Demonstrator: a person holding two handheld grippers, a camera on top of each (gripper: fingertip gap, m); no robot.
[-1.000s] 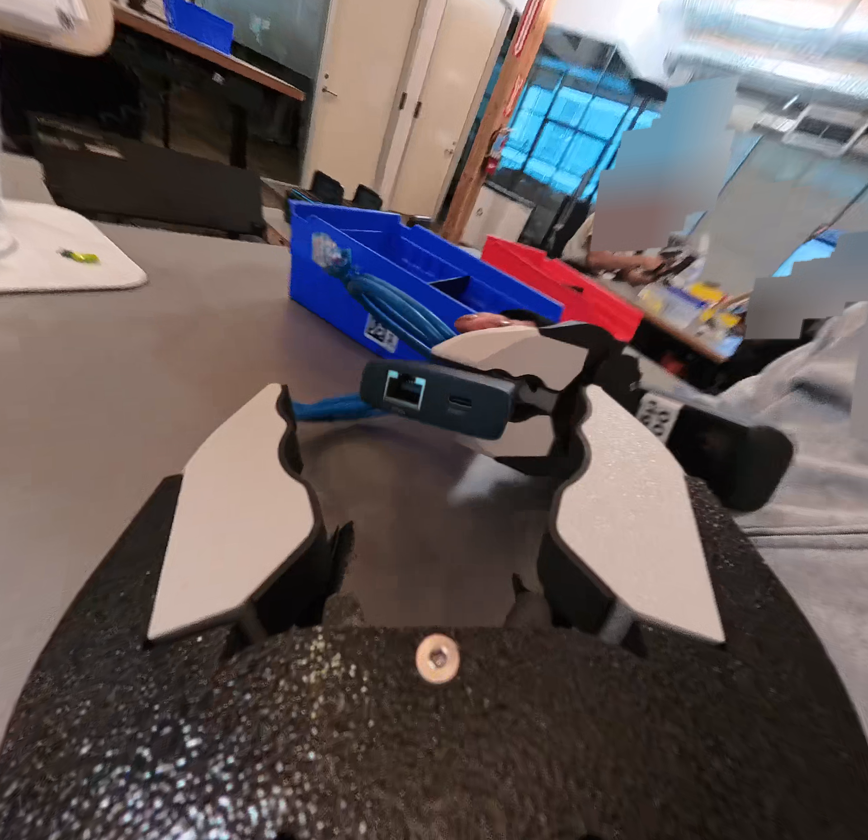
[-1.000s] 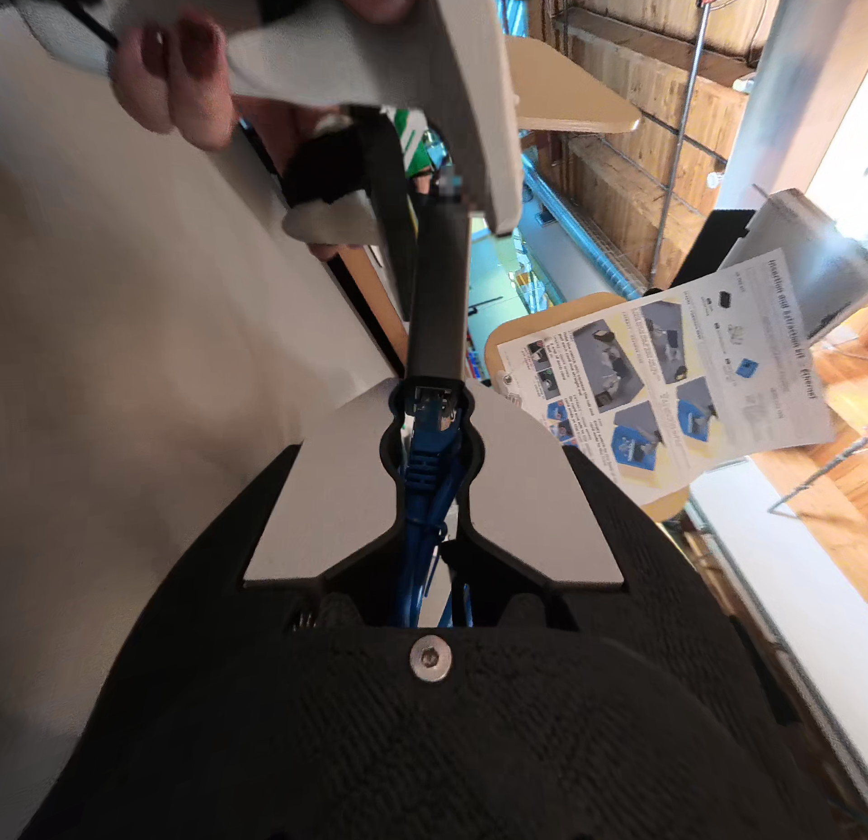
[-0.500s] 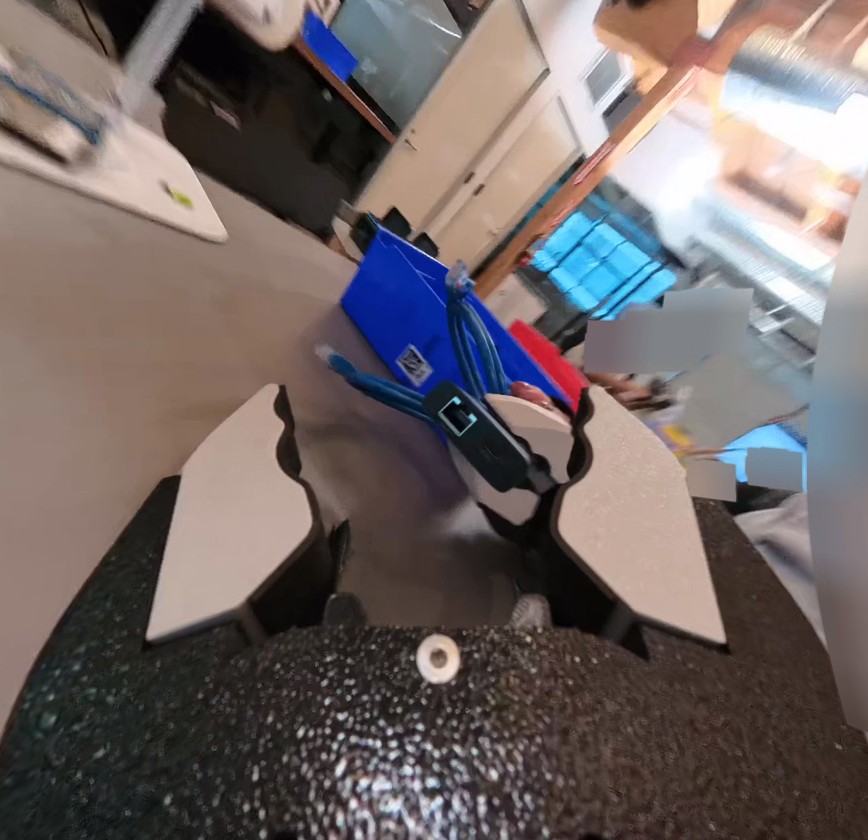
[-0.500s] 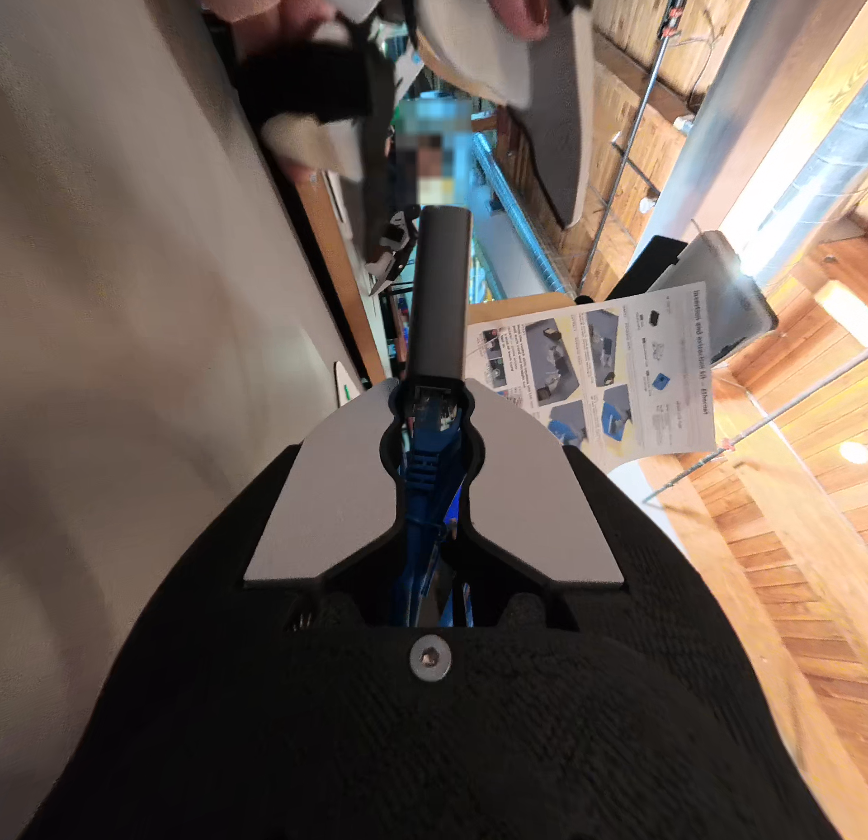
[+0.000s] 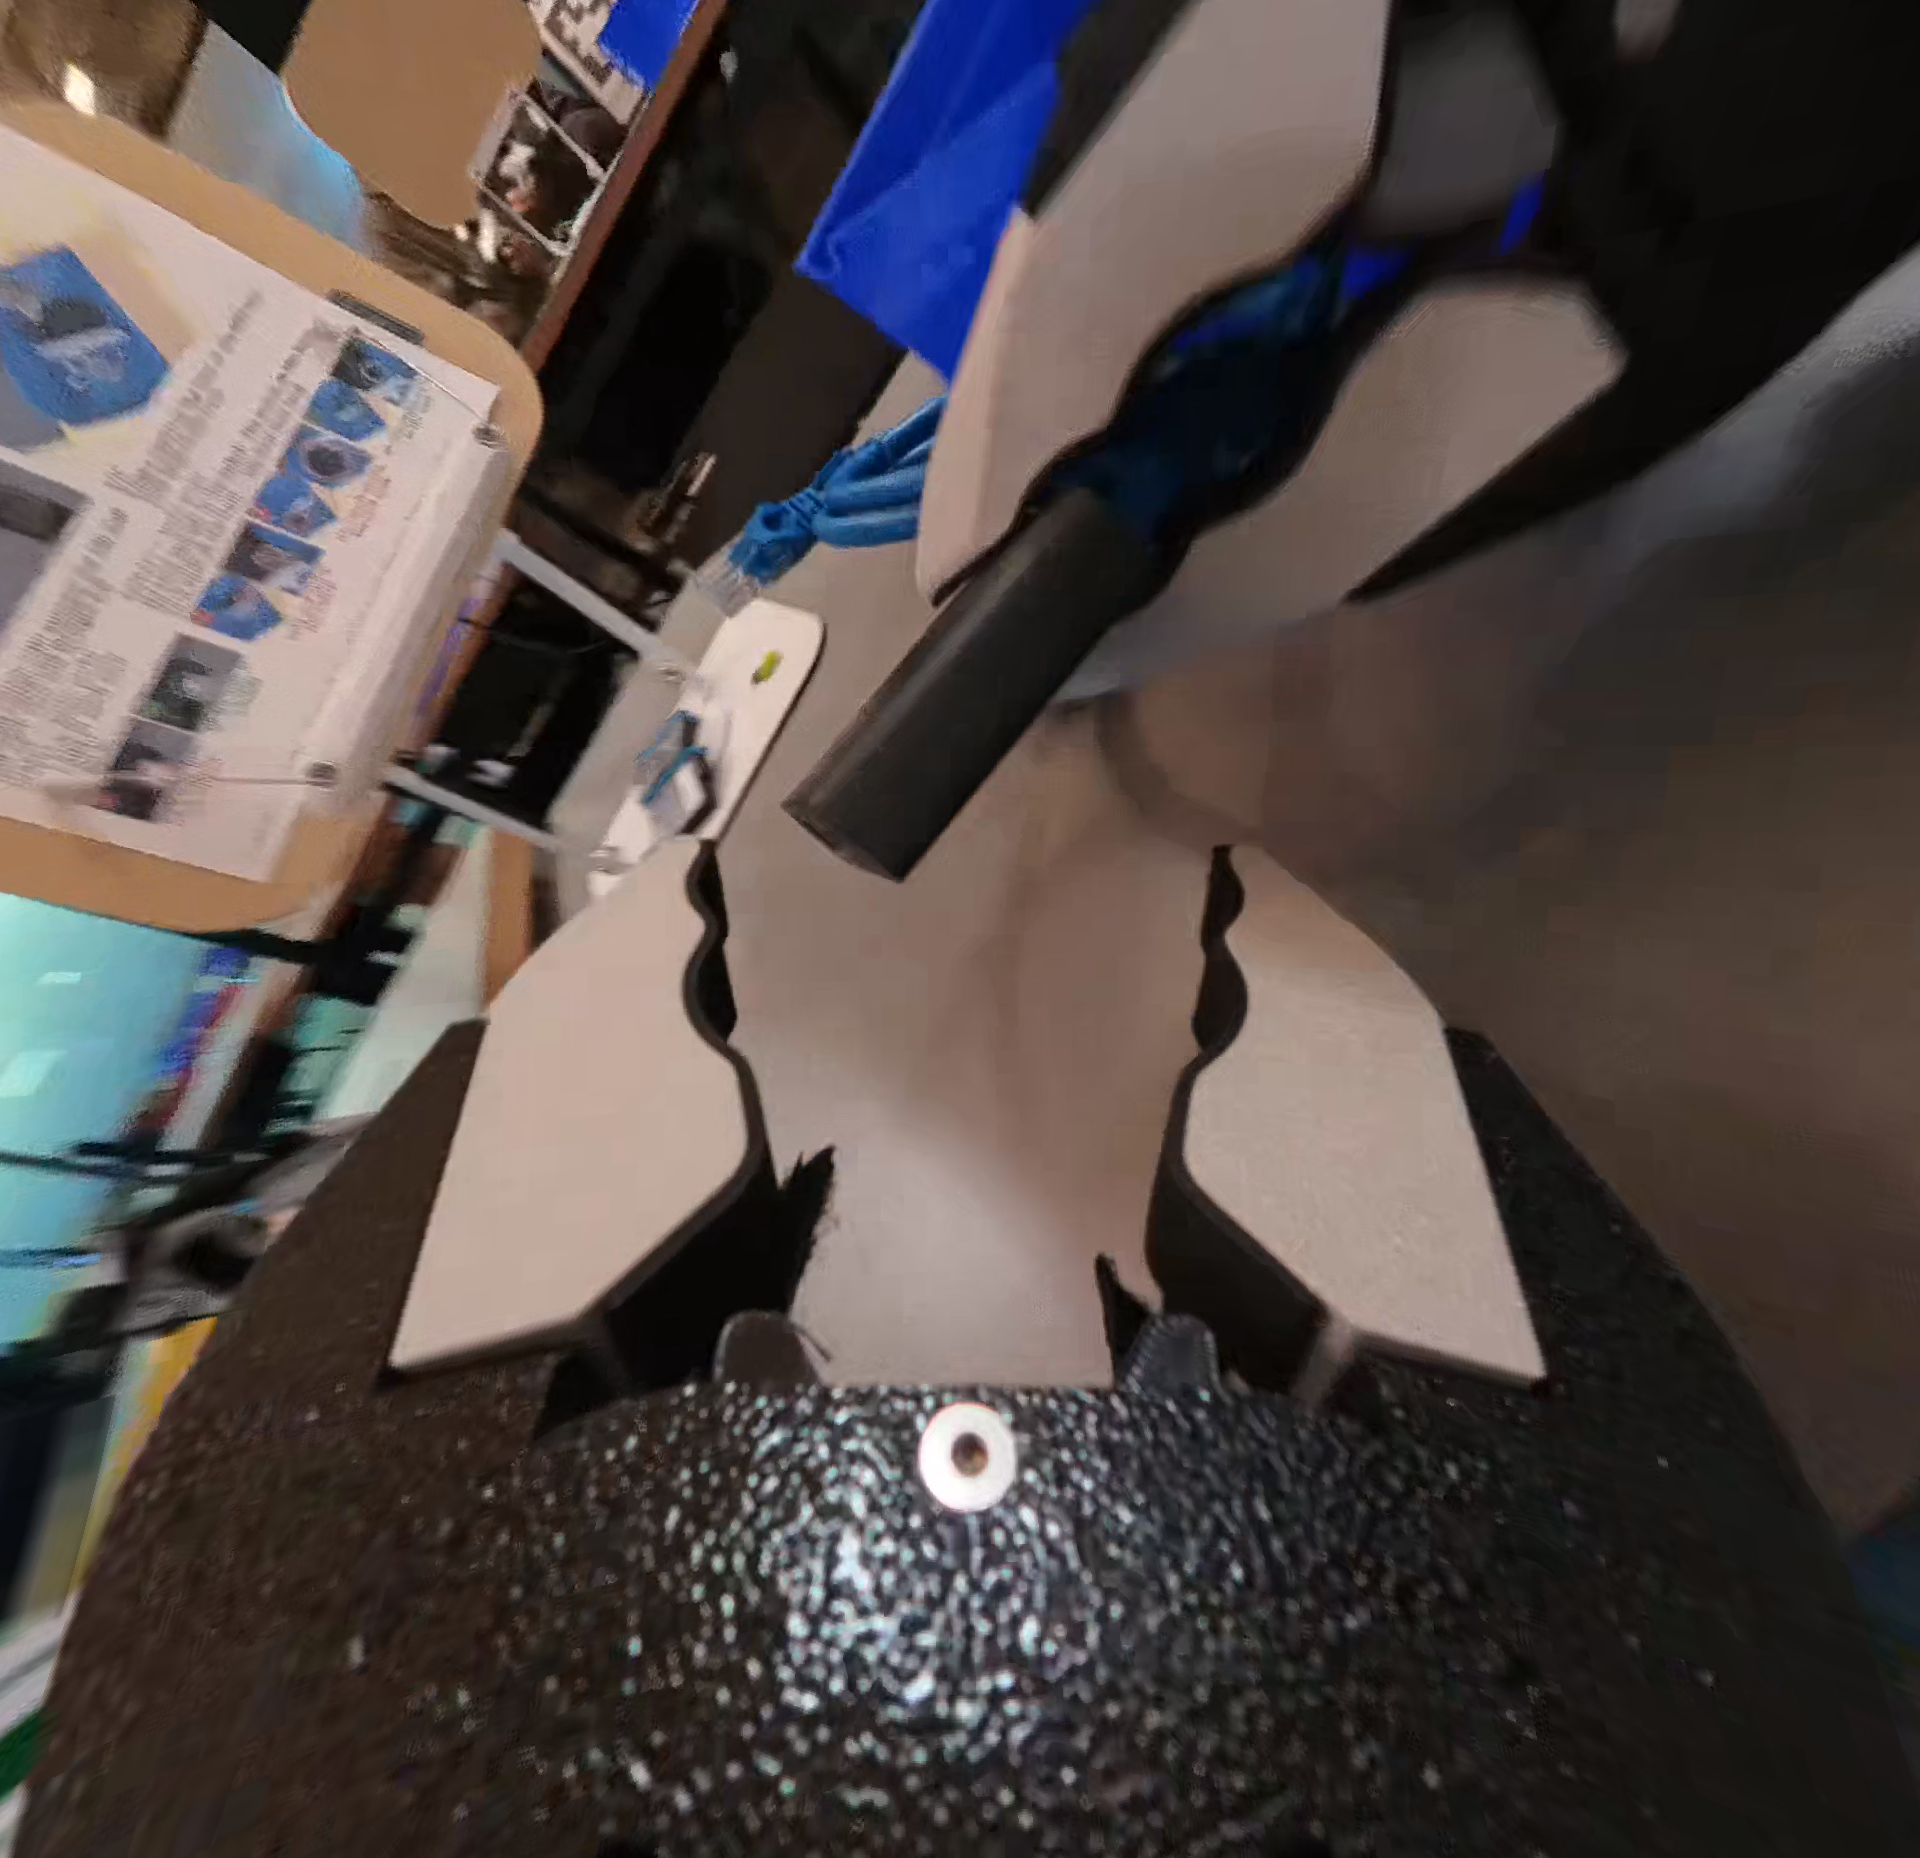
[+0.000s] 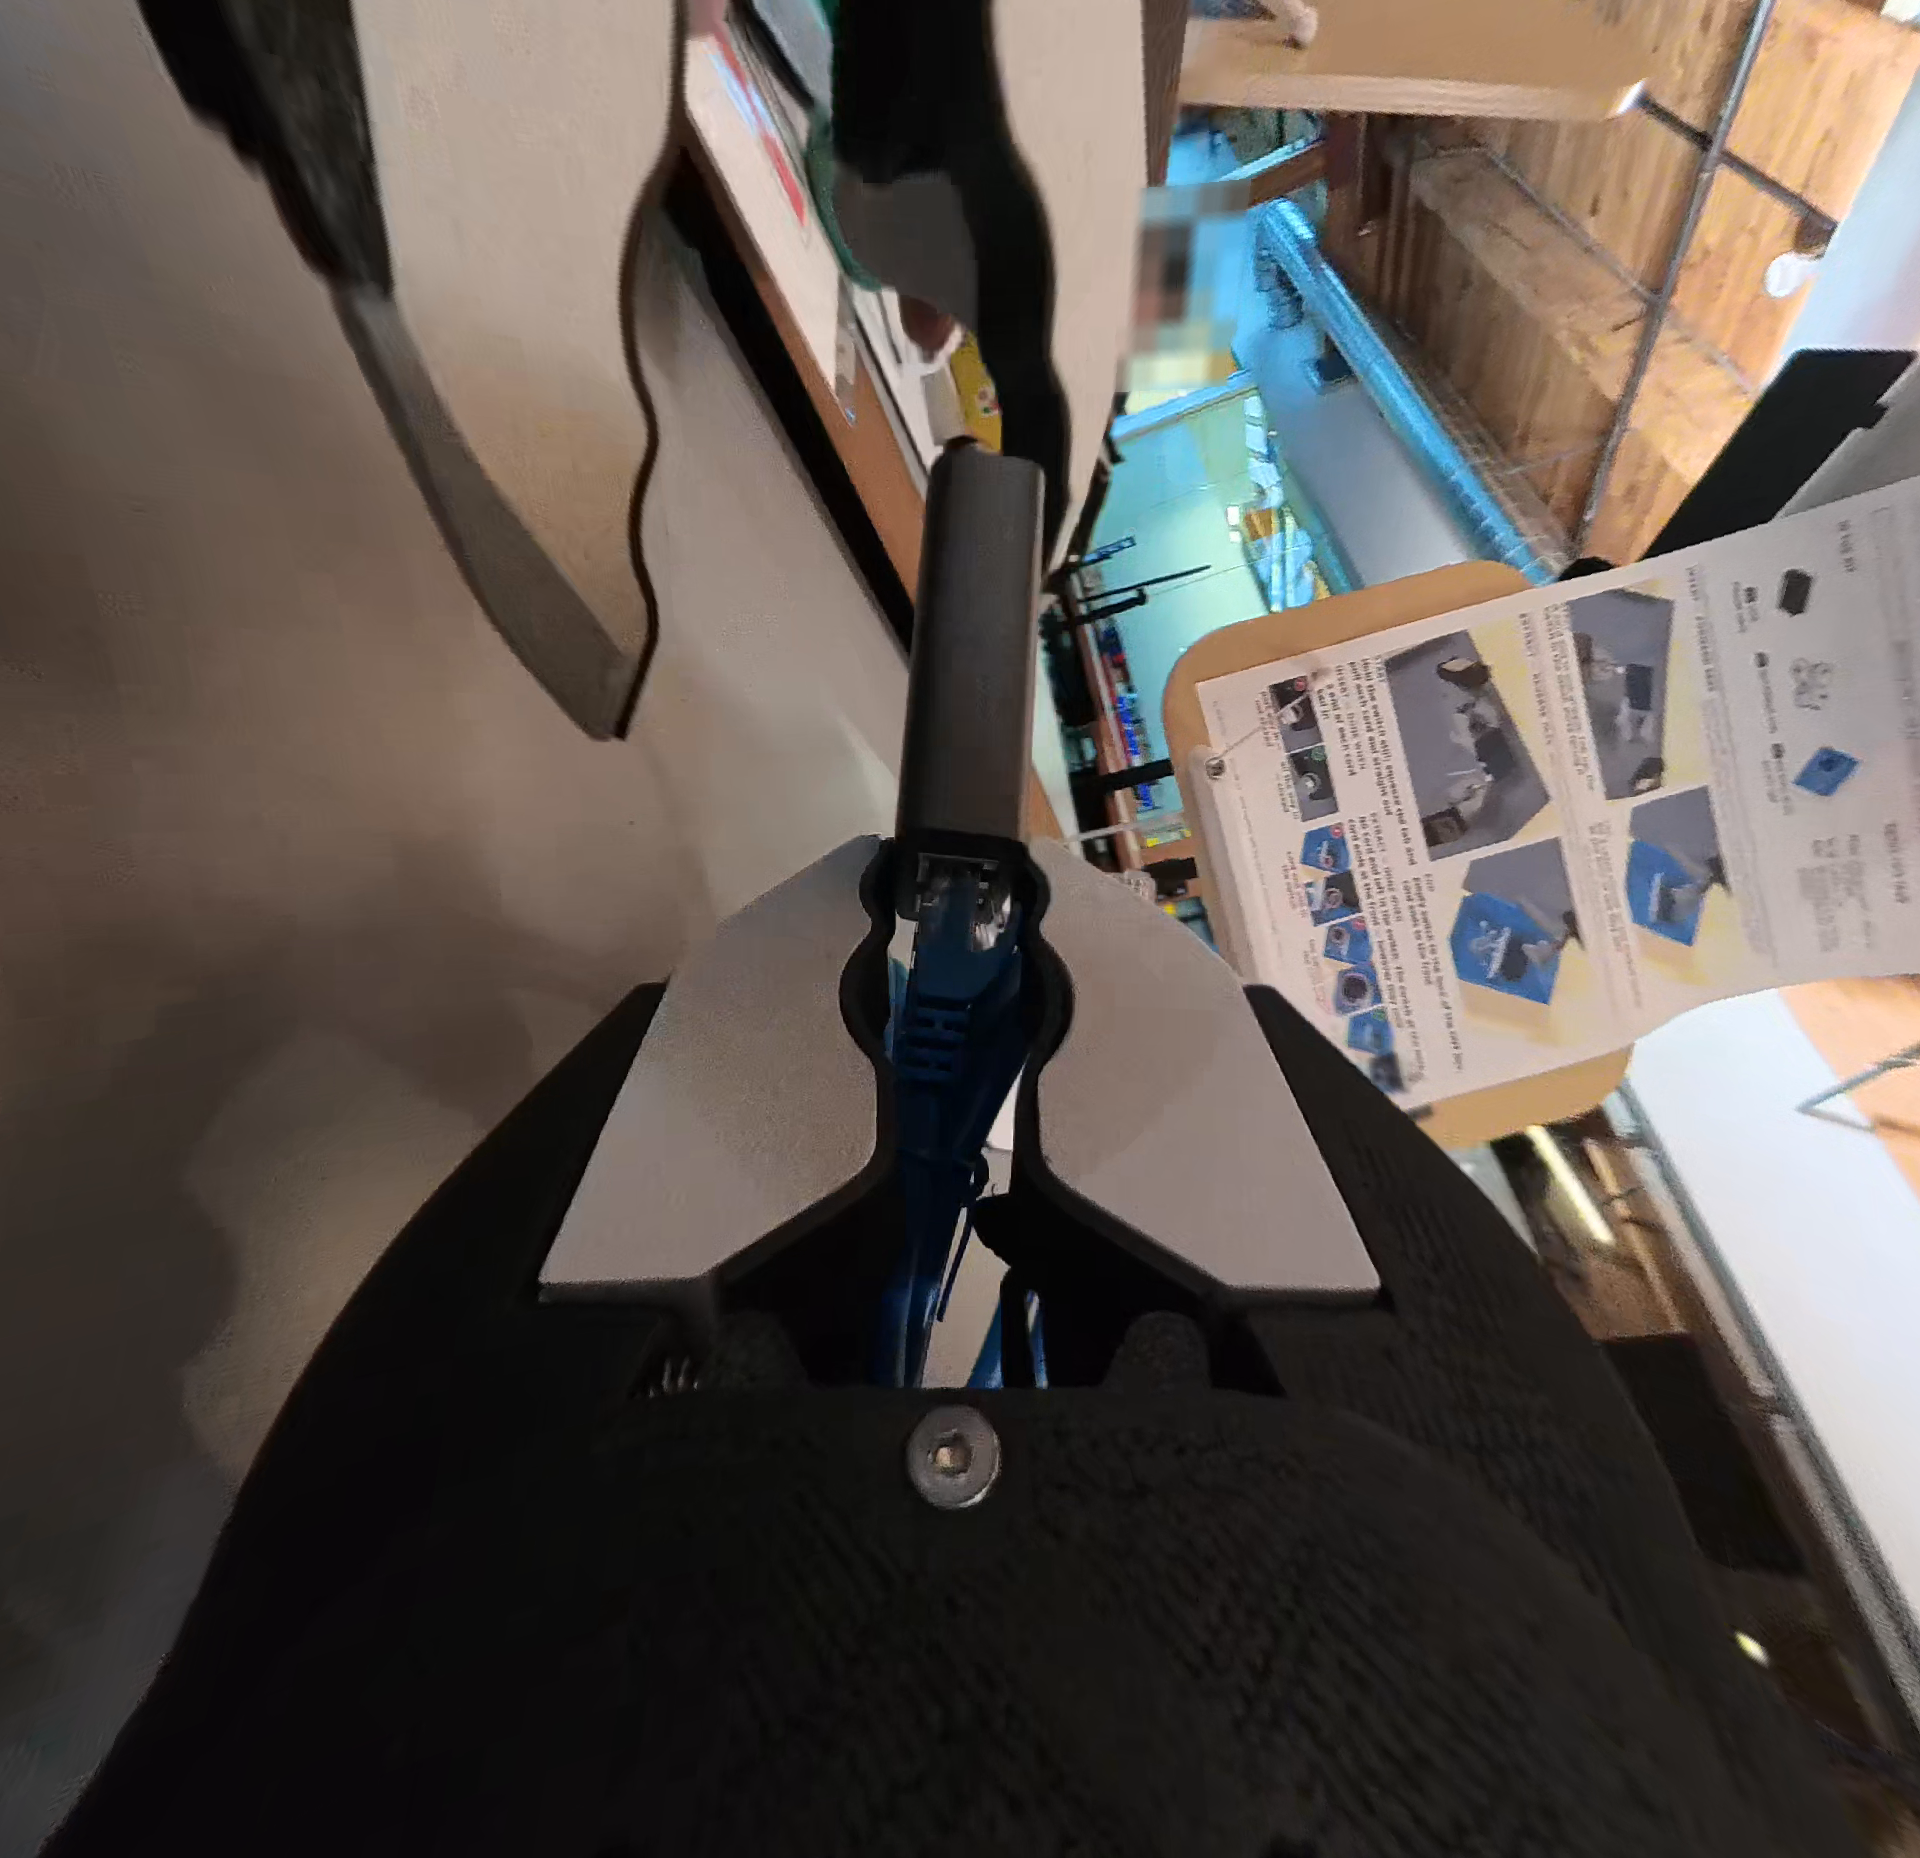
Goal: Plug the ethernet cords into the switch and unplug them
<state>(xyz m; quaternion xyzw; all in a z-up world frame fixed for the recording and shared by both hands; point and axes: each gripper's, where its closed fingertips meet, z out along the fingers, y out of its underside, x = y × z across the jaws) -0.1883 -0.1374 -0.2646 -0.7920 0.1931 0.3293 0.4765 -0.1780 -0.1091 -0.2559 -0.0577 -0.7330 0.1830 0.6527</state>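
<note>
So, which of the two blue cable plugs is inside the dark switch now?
The blue plug clamped in the right gripper sits in the dark switch. The other plug hangs free past the right gripper.

It looked like a workshop or lab in an open industrial loft. Wooden plank walls (image 6: 1538,250) rose behind wire shelving (image 6: 1621,281), and a silver duct (image 6: 1351,333) ran overhead. An illustrated instruction sheet (image 6: 1621,790) stood clipped to a board on the grey worktable (image 5: 987,1029), near a blue parts bin (image 5: 935,146) and a loose blue cable (image 5: 842,509).
</note>
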